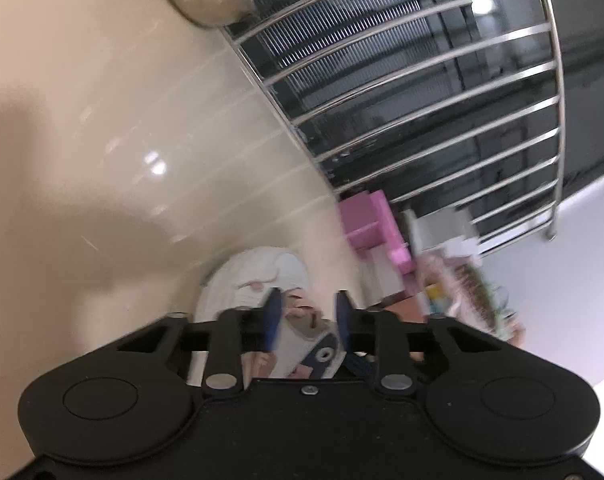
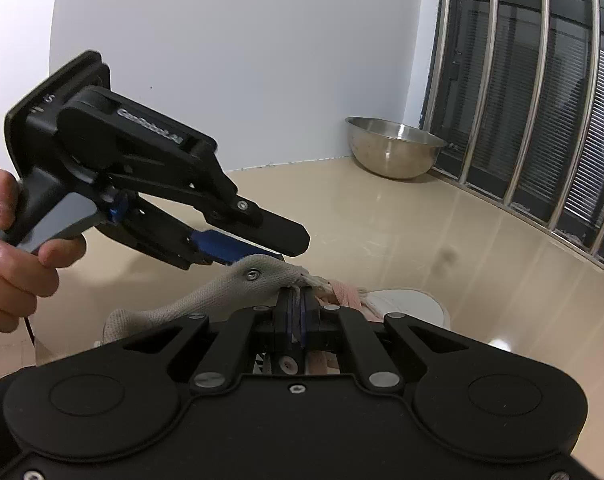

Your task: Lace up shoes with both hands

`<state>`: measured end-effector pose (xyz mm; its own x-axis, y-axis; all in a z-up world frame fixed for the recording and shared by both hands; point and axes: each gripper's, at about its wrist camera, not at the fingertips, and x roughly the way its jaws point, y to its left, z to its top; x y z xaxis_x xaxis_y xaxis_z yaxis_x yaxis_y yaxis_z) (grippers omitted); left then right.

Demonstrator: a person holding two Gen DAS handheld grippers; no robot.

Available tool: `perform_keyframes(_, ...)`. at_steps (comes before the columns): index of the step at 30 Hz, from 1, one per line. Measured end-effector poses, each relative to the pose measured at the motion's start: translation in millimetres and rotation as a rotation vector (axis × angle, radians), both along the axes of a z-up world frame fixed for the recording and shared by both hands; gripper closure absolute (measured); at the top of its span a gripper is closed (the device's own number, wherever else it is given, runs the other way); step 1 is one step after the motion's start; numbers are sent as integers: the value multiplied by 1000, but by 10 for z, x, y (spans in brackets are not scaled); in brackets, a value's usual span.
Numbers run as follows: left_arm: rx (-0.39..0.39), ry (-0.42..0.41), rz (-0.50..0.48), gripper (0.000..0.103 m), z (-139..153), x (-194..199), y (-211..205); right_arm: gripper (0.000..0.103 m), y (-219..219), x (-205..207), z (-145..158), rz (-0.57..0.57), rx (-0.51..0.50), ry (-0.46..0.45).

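Observation:
A white shoe (image 1: pixel 257 276) with pink laces lies on the beige floor, toe away from me. My left gripper (image 1: pixel 308 312) is open, its blue-padded fingers spread over the shoe's throat with nothing between them. In the right wrist view the left gripper (image 2: pixel 269 246) hovers just above the shoe's grey eyelet flap (image 2: pixel 253 280). My right gripper (image 2: pixel 297 300) is shut on the edge of that flap next to the pink lace (image 2: pixel 346 294). The white toe (image 2: pixel 414 304) shows beyond.
A steel bowl (image 2: pixel 394 146) stands in the corner by the white wall. Steel window bars (image 2: pixel 542 100) run along the right. Pink boxes (image 1: pixel 370 220) and a patterned item (image 1: pixel 466 292) sit beyond the shoe. A hand (image 2: pixel 9 248) holds the left gripper.

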<state>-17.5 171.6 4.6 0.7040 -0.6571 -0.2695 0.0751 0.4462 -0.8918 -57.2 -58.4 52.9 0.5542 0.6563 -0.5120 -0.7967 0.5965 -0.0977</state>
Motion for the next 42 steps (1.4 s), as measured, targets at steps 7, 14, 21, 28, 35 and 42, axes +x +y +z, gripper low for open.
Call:
perform_keyframes(7,-45,27,11,100,-87,37,-6,100,34,-92,20,-26,-28,-34)
perform_keyframes(14,36,2,18,102,39,17,-72,59,-113,-479,266,-72,21,-58)
perform_keyframes(21,95,-11,31,102,142,-76,-63,69,205,-867,145,-4,-23,17)
perform_keyframes(28,198,-78,-41,103,366,-641,-130,67,-210,-1030,280,123,-225,-8)
perform_keyframes(35,446,-179,-85,102,482,-1288,-609,59,-751,-1283,462,51,-241,-75)
perform_keyframes(42,596,-255,-116,76,605,-1215,-967,68,-791,-1348,398,-29,-161,-87)
